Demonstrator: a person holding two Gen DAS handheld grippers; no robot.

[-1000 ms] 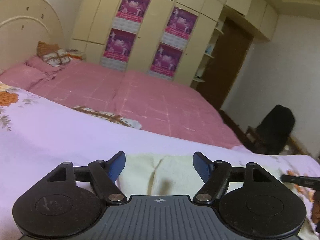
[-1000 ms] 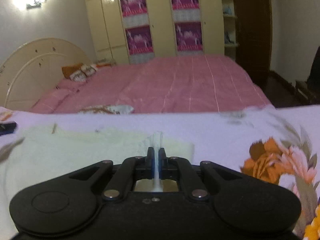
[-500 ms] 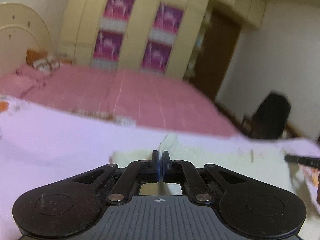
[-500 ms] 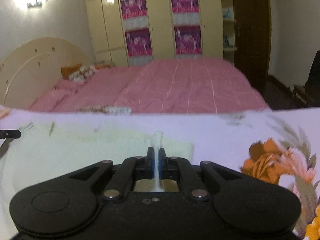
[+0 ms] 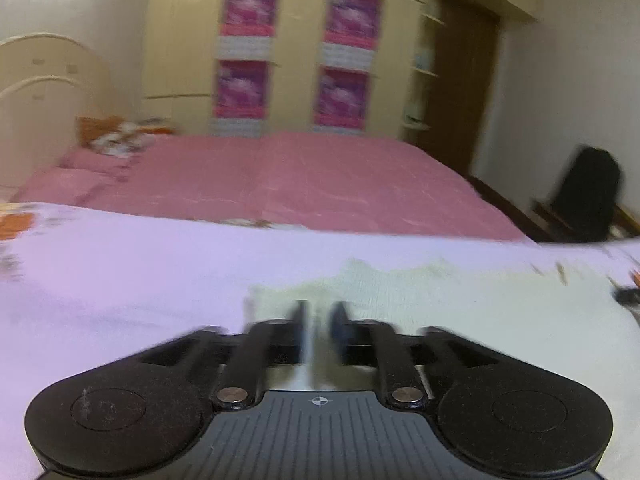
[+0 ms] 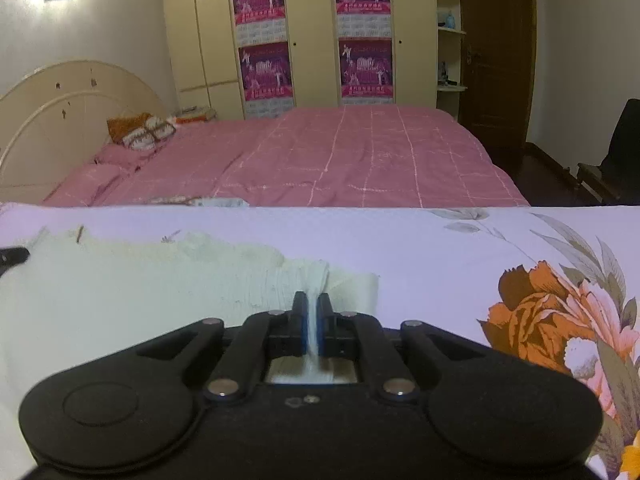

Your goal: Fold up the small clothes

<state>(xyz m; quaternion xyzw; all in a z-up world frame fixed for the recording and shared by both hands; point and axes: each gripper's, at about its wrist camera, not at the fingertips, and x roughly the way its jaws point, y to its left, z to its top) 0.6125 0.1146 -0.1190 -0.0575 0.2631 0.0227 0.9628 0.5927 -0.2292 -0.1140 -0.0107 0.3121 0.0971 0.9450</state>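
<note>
A pale yellow small garment (image 5: pixel 460 304) lies flat on the lilac floral sheet (image 5: pixel 120 280). It also shows in the right wrist view (image 6: pixel 140 280). My left gripper (image 5: pixel 320 316) is blurred, its jaws a small gap apart over the garment's left edge, with cloth between them. My right gripper (image 6: pixel 313 312) is shut on a pinched fold at the garment's right edge. The tip of the other gripper (image 6: pixel 12 258) shows at the left edge of the right wrist view.
A pink checked bed (image 6: pixel 320 160) lies beyond the sheet, with pillows (image 6: pixel 136 132) by the cream headboard (image 6: pixel 60 112). A wardrobe with purple posters (image 6: pixel 264 40) stands behind. A dark chair (image 5: pixel 584 200) is at the right. An orange flower print (image 6: pixel 532 312) marks the sheet.
My left gripper closed from wide open onto the garment's left edge, and its jaws now stand slightly apart, blurred by motion. My right gripper stayed shut on its fold.
</note>
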